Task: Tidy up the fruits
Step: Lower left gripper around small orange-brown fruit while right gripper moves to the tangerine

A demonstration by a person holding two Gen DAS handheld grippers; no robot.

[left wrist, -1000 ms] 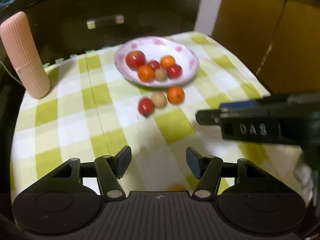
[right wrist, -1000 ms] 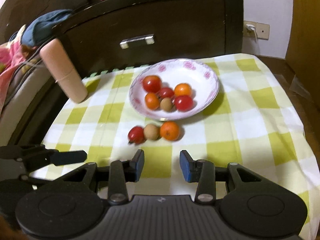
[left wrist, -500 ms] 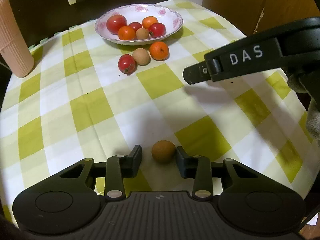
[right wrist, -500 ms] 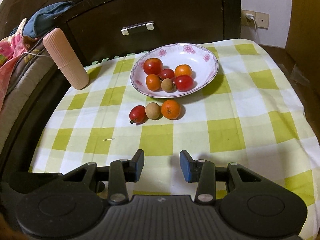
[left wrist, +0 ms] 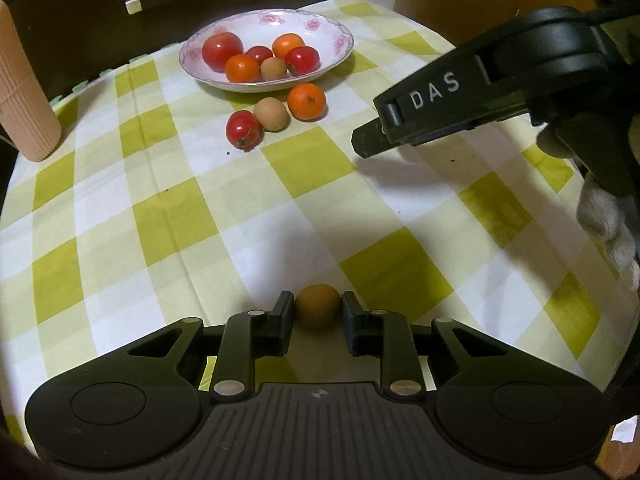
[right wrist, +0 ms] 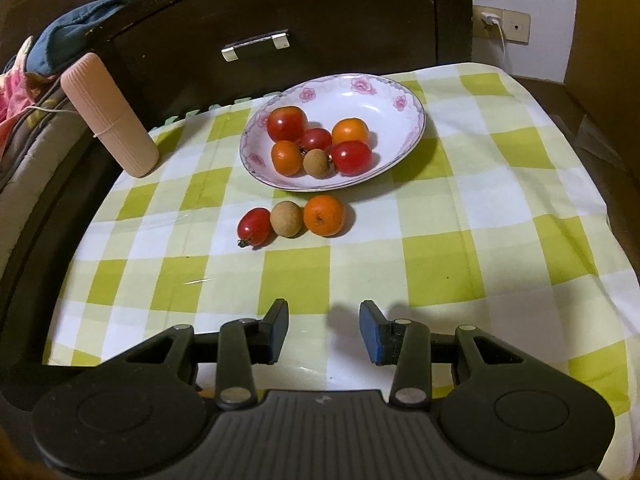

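Brown and round, a small fruit at the cloth's near edge is clamped between the left gripper pads, just drawn together, presumably for carrying to the far plate; rightward, the right gripper is held parted, empty.

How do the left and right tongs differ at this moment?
The left tongs have just closed on a small brown fruit, pads against its sides; the right tongs hold nothing, with only checked cloth showing in their gap. The left tongs sit low at the cloth; the right tongs hang above it, casting a shadow. Both are black and aim toward the plate.
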